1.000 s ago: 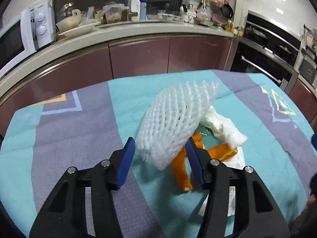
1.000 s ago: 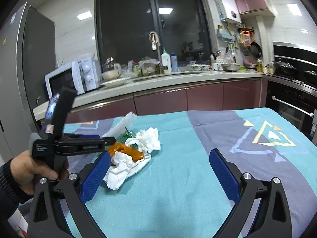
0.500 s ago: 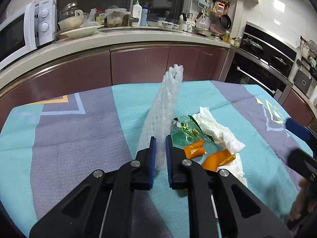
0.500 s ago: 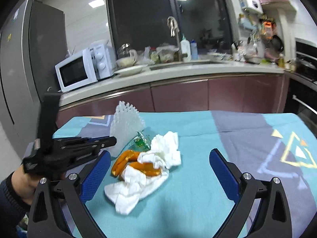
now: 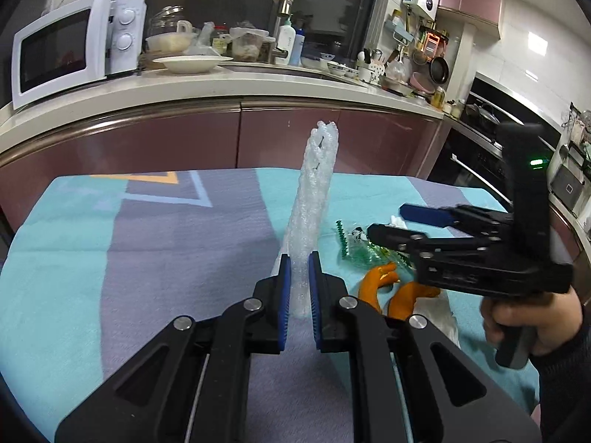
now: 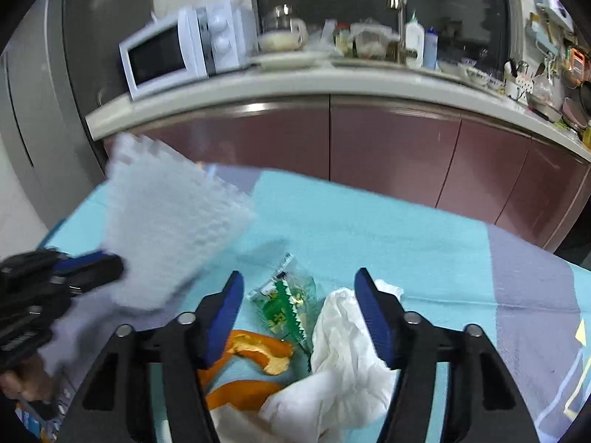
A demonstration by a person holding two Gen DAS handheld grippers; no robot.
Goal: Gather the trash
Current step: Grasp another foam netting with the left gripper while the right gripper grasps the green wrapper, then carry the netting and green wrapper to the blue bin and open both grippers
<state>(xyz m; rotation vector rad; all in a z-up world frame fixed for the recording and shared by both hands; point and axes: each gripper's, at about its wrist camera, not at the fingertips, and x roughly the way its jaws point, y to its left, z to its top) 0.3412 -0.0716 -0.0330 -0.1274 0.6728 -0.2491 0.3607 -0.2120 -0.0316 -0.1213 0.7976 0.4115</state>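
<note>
My left gripper [image 5: 299, 288] is shut on a white foam fruit net [image 5: 314, 199] and holds it edge-on above the table; the net also shows in the right wrist view [image 6: 170, 229]. My right gripper [image 6: 301, 317] is open and hangs just above a trash pile: a green clear wrapper [image 6: 288, 302], orange peels [image 6: 258, 350] and crumpled white tissues [image 6: 343, 350]. In the left wrist view the right gripper [image 5: 413, 227] covers part of the wrapper [image 5: 354, 251] and peels [image 5: 380, 284].
The table wears a teal and purple cloth [image 5: 147, 258]. Behind it runs a kitchen counter with maroon cabinets [image 5: 280, 136], a microwave [image 5: 74, 44], dishes and a sink tap. An oven [image 5: 480, 155] stands at the right.
My left gripper closed on the foam net and lifted it up off the pile. My right gripper moved left and down, over the wrapper, peels and tissues.
</note>
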